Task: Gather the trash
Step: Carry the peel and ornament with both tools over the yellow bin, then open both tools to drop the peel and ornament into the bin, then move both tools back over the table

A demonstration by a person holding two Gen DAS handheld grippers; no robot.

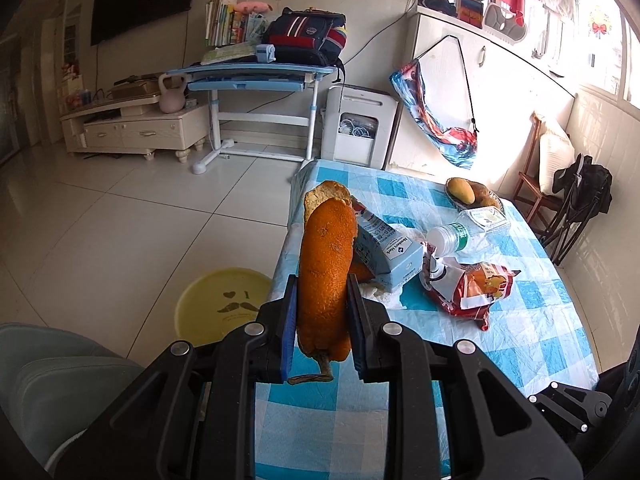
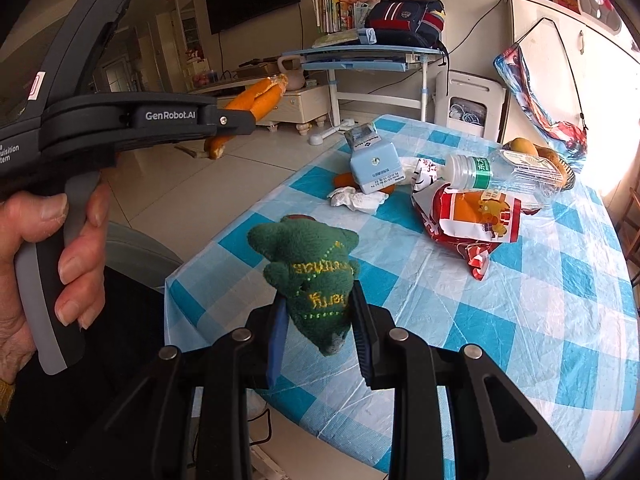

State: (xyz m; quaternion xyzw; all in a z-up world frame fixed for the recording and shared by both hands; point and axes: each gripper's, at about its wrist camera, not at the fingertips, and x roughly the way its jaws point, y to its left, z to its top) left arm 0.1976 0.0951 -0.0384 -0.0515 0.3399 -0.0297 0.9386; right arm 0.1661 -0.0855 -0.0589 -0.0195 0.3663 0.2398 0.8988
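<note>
My left gripper (image 1: 322,300) is shut on a long piece of orange peel (image 1: 326,272), held up over the table's left edge. From the right wrist view the same left gripper (image 2: 234,122) shows side-on with the peel (image 2: 256,98) sticking out, a hand around its grip. My right gripper (image 2: 316,312) is shut on a green plush toy (image 2: 310,276) above the near part of the table. On the blue checked tablecloth (image 2: 500,320) lie a blue carton (image 2: 374,162), a crumpled tissue (image 2: 358,199), a clear plastic bottle (image 2: 500,176) and a red snack wrapper (image 2: 476,220).
A yellow bin (image 1: 222,302) stands on the tiled floor left of the table. A basket with a mango (image 1: 460,190) sits at the table's far side. A grey chair seat (image 1: 52,376) is at lower left. A blue desk (image 1: 256,76) and a white appliance (image 1: 358,120) stand behind.
</note>
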